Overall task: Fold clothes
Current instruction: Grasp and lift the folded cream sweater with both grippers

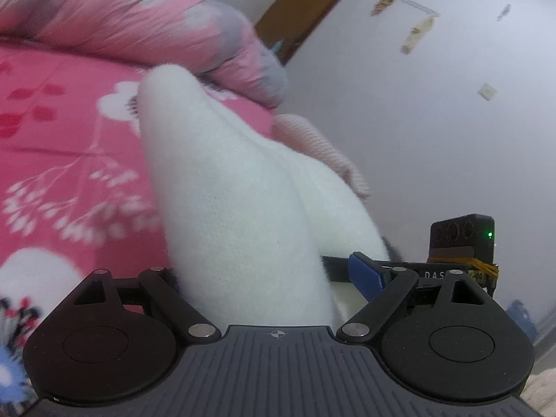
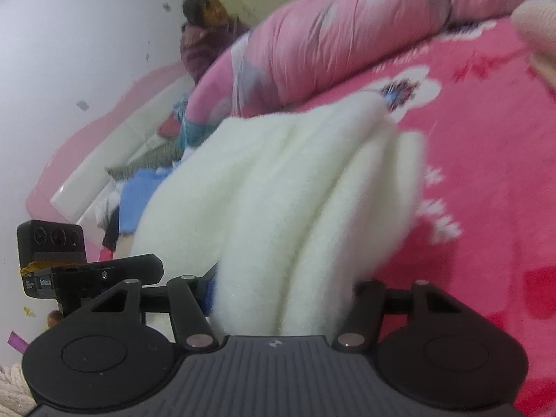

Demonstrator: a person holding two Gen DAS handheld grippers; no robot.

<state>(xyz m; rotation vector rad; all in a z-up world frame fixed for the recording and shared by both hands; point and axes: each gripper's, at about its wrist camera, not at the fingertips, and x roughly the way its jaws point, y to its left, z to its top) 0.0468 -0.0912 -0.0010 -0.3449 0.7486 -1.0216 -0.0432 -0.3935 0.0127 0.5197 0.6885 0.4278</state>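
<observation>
White fluffy cloth [image 1: 236,187] fills the middle of both views. It hangs above a bed with a pink flower sheet [image 1: 62,146]. In the left wrist view, the cloth runs from the far middle of the bed back into the left hand-held gripper [image 1: 271,278]. Its fingers stand wide apart. Only one blue pad [image 1: 365,272] shows on the right side, and the cloth hides the other finger. I cannot tell if the pads press on the cloth.

In the right wrist view, the cloth [image 2: 278,194] bunches in thick folds and drops into the right hand-held gripper [image 2: 281,292]. The folds cover both fingers, so its grip is hard to make out too. The far right edge of the cloth is blurry.

A puffy pink quilt [image 2: 347,45] lies rolled at the far side of the bed. A pale striped sleeve [image 1: 319,149] peeks out behind the cloth. A person [image 2: 205,31] sits far off by the wall, all blurry.
</observation>
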